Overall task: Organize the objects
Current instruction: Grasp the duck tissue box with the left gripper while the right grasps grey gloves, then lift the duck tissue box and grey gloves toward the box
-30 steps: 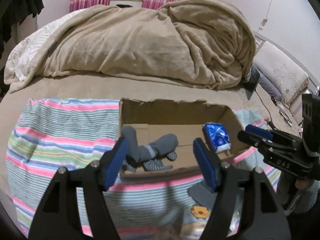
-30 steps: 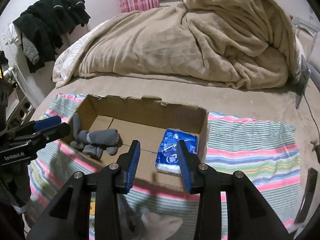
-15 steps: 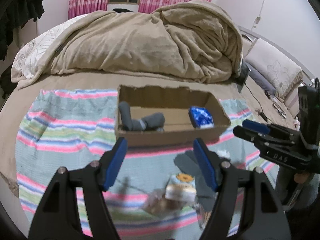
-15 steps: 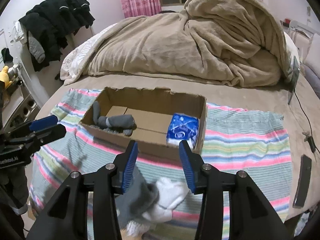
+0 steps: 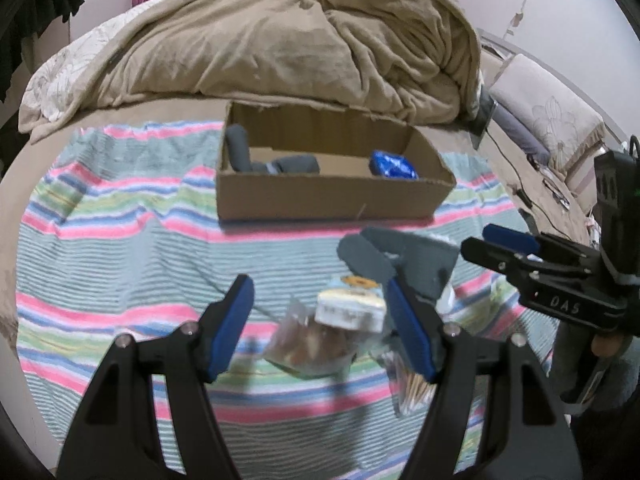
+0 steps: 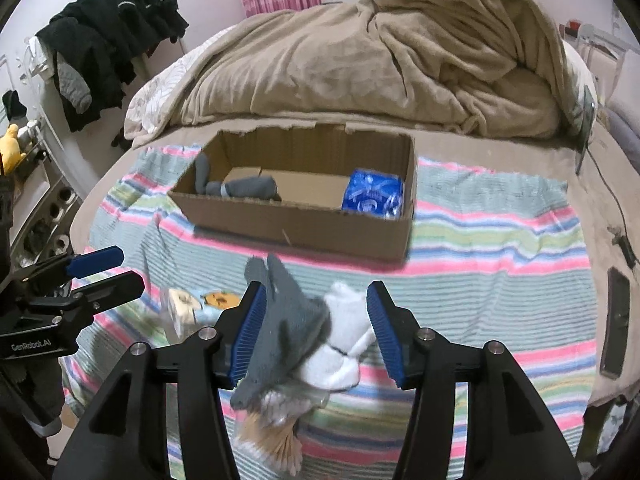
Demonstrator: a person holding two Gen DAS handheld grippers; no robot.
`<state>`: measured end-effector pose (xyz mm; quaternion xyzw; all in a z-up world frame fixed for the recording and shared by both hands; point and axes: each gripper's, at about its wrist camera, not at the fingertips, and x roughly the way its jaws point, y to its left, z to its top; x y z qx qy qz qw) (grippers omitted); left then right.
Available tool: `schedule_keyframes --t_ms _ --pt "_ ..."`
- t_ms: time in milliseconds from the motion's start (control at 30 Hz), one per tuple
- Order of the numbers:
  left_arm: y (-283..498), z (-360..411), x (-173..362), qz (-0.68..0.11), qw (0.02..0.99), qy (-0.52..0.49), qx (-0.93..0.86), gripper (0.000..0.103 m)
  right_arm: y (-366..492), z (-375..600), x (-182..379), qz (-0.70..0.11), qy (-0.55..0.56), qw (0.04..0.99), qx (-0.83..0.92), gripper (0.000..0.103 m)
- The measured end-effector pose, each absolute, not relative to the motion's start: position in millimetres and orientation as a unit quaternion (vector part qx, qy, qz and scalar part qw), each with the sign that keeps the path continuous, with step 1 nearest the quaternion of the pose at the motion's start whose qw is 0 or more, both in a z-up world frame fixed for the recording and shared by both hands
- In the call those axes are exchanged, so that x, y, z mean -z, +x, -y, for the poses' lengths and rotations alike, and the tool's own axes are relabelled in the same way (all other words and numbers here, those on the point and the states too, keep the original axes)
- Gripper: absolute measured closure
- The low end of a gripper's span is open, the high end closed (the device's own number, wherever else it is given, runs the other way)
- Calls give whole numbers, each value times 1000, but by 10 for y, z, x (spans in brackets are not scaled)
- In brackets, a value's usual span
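Note:
A cardboard box stands on a striped towel. It holds grey socks at its left and a blue packet at its right. In front of the box lie a grey and white sock pile, a clear snack bag with a white pack, and cotton swabs. My left gripper is open over the snack bag. My right gripper is open around the sock pile.
A rumpled beige blanket fills the bed behind the box. Dark clothes hang at the left. A phone and a cable lie at the right bed edge. A pillow is at the far right.
Both grippers have pulled back from the box toward the near edge of the towel. The loose pile in front of the box has come into view between the fingers.

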<state>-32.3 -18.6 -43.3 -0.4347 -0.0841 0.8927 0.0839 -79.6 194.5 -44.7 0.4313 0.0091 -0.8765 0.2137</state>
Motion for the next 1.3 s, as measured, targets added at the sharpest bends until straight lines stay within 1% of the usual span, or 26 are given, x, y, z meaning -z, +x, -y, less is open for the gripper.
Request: schedule_keyframes --t_ms 367,467,667,700,767,833,967,1033,1133,1167,1200,1233,1300 --pt "-423 16 723 68 98 -470 -875 32 -819 -1850 756 -10 459 226 859 48" --pt "-473 5 750 68 101 -470 -874 25 -864 -1826 814 -10 463 229 856 48" --pt "-540 -62 734 65 111 -468 -875 24 -916 -1768 895 -16 466 238 852 49" --pt "-545 -80 726 64 113 -467 -875 24 -924 -1764 904 -17 466 240 851 50" --pt "-561 -117 724 61 117 -467 -874 24 -938 -1756 917 -17 466 245 850 61" --pt "-582 -150 740 58 120 -470 -873 24 -940 -1748 916 -13 465 255 848 68" --pt "-644 -182 840 48 119 -484 -866 24 -920 -1746 894 -16 461 261 848 74" --pt "-673 -195 904 44 122 -490 -862 24 -915 -1756 872 -16 459 264 848 75" --pt "-686 -230 919 39 134 -484 -864 31 -904 -1768 839 -16 456 264 850 76" --pt "-690 -239 921 39 138 -484 -864 39 -902 -1772 832 -16 455 264 850 76" --pt "-694 -246 924 39 141 -483 -863 44 -899 -1777 824 -15 455 263 851 76" --pt "-689 -253 923 39 146 -482 -863 45 -895 -1780 812 -15 454 263 851 76" --pt "-662 -280 907 37 152 -476 -865 50 -884 -1781 786 -16 451 263 853 77"
